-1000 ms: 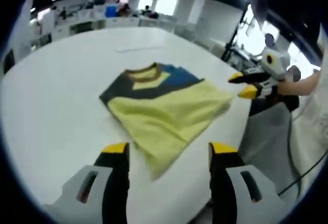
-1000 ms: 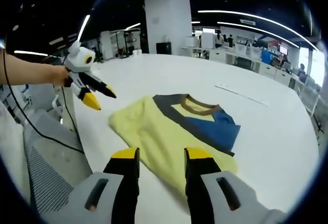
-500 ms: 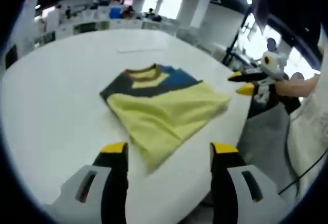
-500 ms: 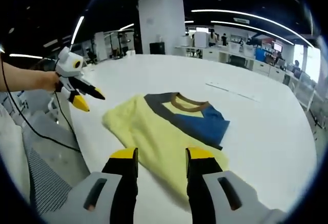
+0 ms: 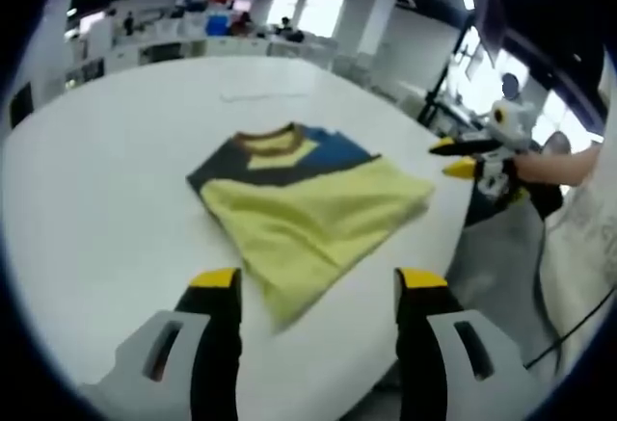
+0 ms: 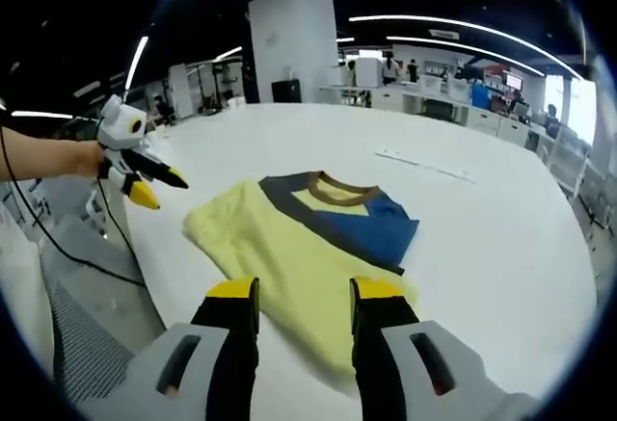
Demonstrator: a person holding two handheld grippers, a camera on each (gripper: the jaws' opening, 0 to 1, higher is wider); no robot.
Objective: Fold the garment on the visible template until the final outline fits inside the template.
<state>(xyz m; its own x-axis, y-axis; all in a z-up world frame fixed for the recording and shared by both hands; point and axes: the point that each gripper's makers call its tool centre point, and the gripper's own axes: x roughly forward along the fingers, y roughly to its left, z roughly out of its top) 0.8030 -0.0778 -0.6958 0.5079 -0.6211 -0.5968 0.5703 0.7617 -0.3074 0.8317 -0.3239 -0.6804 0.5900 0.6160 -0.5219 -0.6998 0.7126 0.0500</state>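
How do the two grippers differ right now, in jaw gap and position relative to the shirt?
The left gripper has a wider jaw gap than the right gripper. In the left gripper view the shirt's collar points away to the left; in the right gripper view, away to the right. Both are empty, apart from the shirt on the white table.

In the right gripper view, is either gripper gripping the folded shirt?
No. The shirt lies free on the white table, the right gripper open above its near edge and the left gripper off beyond the table edge.

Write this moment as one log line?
shirt: folded on white table | left claw: open, empty | right claw: open, empty
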